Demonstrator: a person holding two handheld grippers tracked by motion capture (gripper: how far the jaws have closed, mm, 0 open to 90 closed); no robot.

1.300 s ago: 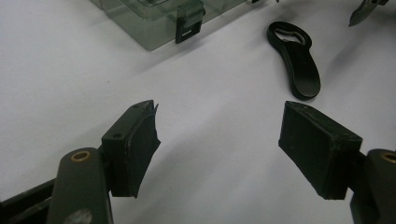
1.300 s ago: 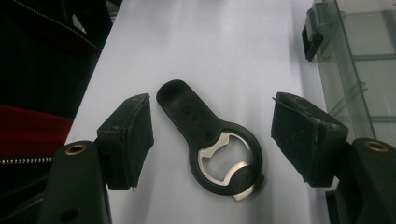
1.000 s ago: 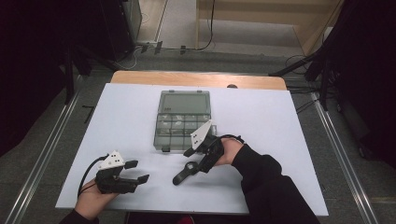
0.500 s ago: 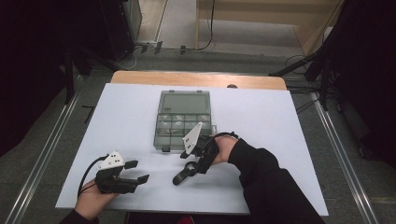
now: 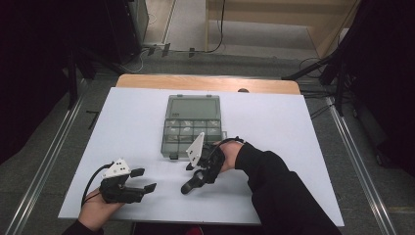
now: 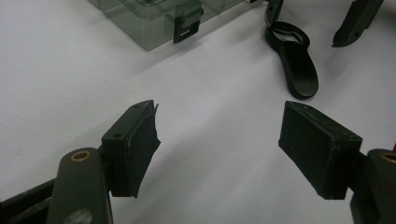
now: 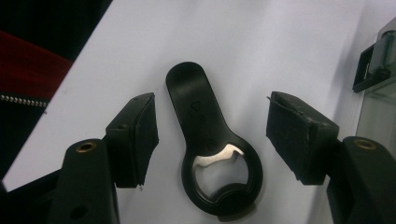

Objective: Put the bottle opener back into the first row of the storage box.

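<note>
R gripper (image 7: 212,128) wide open, jaws either side of black bottle opener (image 7: 210,140) lying flat on white table (image 5: 293,127), not touching it. L gripper (image 6: 219,144) wide open, holds nothing. Clear compartment box (image 5: 192,126) just beyond opener.

Before you, a white rectangular surface (image 5: 293,132) is lying over a wooden top whose far edge is showing. A clear grey plastic compartment box (image 5: 192,125) is sitting near its middle, lid closed, its black latch (image 6: 187,28) facing you. A black plastic bottle opener with a metal-lined ring (image 7: 212,144) is lying flat just in front of the box. Grey floor, metal rails (image 5: 44,166) and dark cables are surrounding the surface.
</note>
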